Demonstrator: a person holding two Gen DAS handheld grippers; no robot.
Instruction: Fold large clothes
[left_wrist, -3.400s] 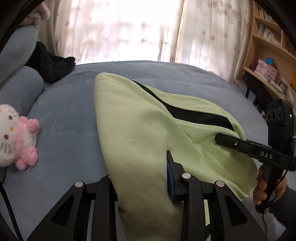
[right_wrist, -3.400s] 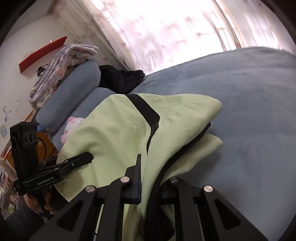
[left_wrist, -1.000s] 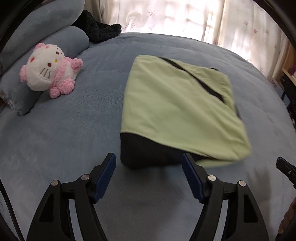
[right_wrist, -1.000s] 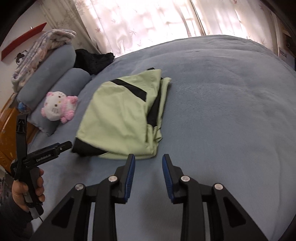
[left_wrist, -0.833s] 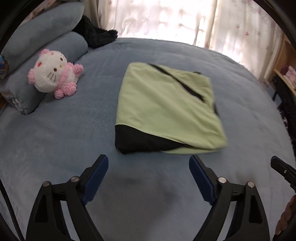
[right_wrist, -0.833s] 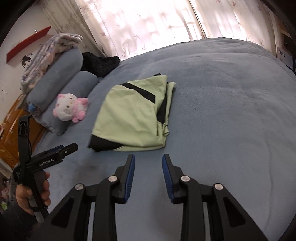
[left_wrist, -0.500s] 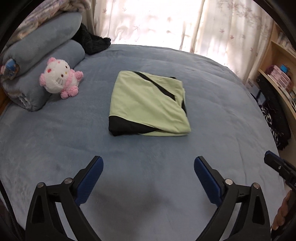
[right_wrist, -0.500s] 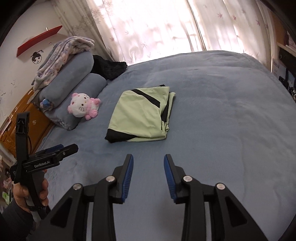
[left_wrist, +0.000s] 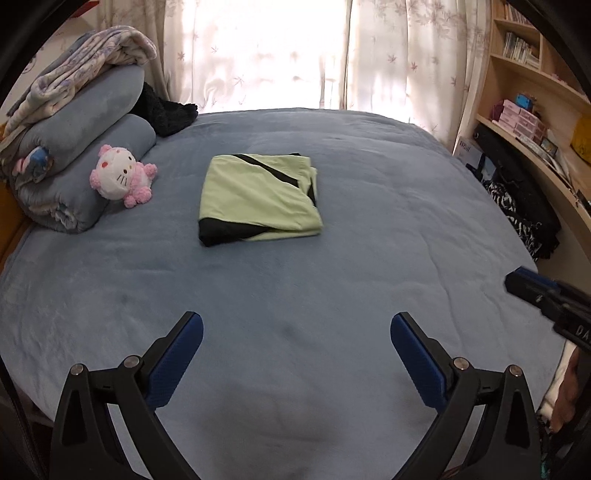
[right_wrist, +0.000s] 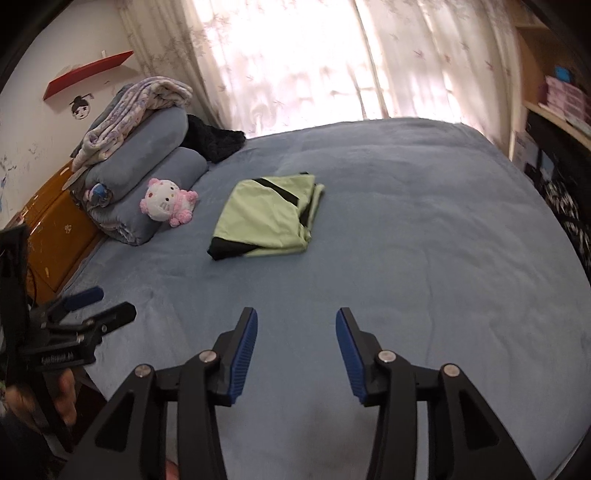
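Here a wide bed (left_wrist: 369, 229) under a blue plush cover fills both views, with pale leaf-print curtains (left_wrist: 280, 55) glowing behind it and wooden shelves (left_wrist: 535, 85) of books and boxes along the right wall. At the head end lie rolled blue pillows (left_wrist: 85, 147), a patterned blanket (left_wrist: 74, 74) on top of them, a dark garment (left_wrist: 166, 110) beside them and a white-and-pink plush cat (left_wrist: 120, 175) leaning on the lower pillow.

The light green garment (left_wrist: 258, 195) with black panels lies folded into a flat rectangle near the middle of the bed, well apart from both grippers. Its long axis runs from the near edge toward the curtains; the black-trimmed end faces the cameras, and the layered folded edges show on its right side.

The left gripper (left_wrist: 295, 350) hangs over bare cover, jaws spread wide and empty. The right gripper (right_wrist: 295, 350) has its jaws opening, nothing between them.
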